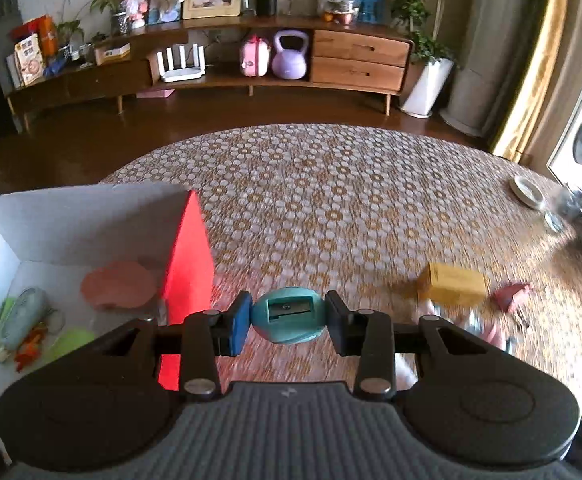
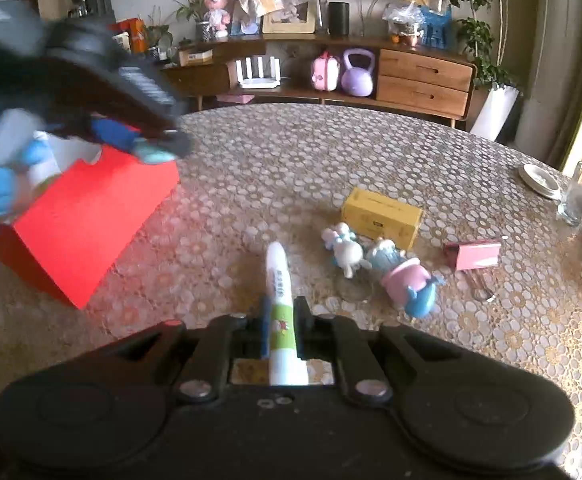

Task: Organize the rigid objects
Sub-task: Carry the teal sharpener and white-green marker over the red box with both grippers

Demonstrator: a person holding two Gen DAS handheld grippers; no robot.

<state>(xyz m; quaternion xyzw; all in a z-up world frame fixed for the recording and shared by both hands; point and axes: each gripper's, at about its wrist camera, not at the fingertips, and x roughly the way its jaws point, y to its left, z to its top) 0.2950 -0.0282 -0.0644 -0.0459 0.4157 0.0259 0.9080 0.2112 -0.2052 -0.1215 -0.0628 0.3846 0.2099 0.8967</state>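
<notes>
Where floral tablecloth [image 1: 331, 184] ends: wooden sideboard [image 1: 355, 60].

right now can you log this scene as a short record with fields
left gripper: jaws shut on teal pencil sharpener, beside the box
right gripper: jaws shut on white glue tube
red box: open, already holds a pink disc and other small items
left on table: yellow box, two figurines, pink binder clip
</notes>
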